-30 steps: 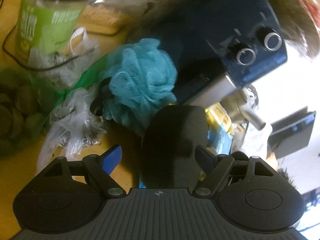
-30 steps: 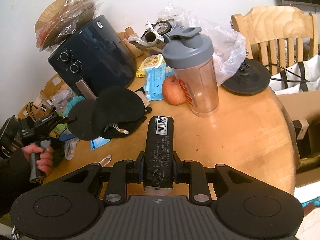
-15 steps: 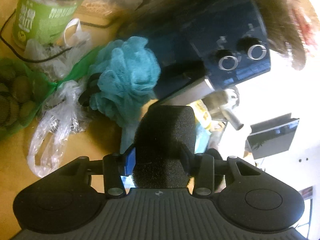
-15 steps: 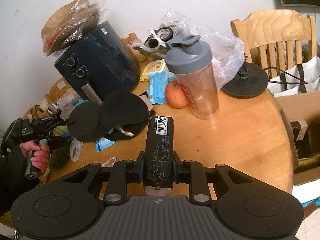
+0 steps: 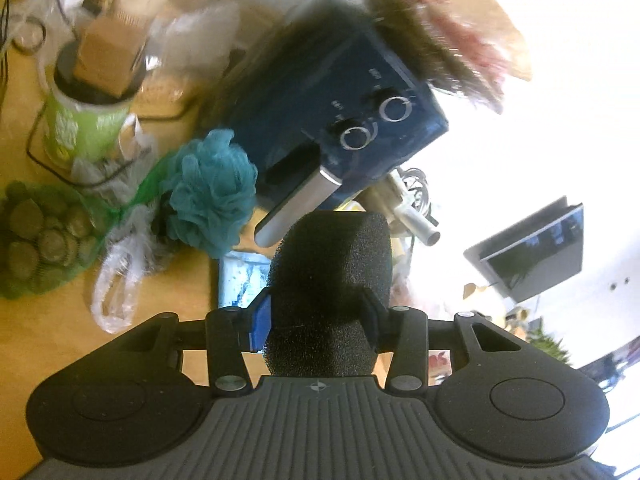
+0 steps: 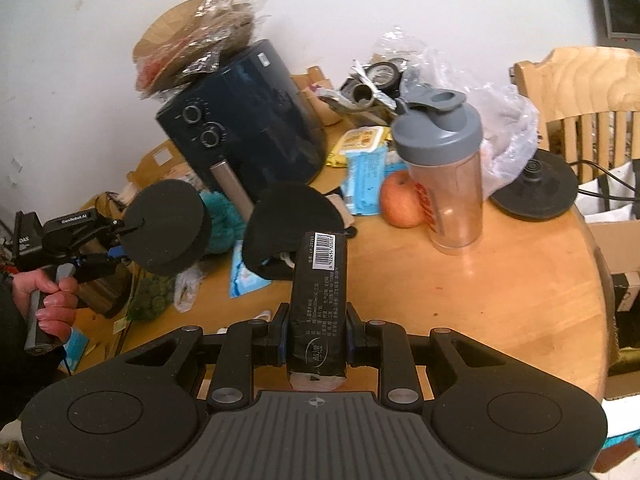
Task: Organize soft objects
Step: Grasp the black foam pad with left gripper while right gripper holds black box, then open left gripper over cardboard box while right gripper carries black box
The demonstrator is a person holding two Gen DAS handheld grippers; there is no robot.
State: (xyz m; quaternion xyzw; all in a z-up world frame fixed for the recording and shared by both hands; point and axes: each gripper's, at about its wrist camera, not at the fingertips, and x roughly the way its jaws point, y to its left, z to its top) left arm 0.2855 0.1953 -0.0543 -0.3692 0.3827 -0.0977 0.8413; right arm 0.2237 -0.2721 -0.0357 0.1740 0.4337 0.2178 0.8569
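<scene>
Black foam disc [image 6: 166,226] sits pinched in the left claw [image 5: 318,316] at the frame's left, clear of the worktop [image 6: 500,280]. Mid-frame, the right claw [image 6: 316,344] grips a dark tissue pack [image 6: 318,300]. Better to carry both level, squeezing gently, over the clutter.

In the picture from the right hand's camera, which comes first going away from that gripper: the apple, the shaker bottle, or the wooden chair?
From the right gripper, which grips a black packet:
1. Apple, ahead and slightly right, on the table.
2. Shaker bottle, touching the apple's right side; these two are nearly level, too close to rank firmly.
3. Wooden chair, far right, beyond the table's edge.
</scene>
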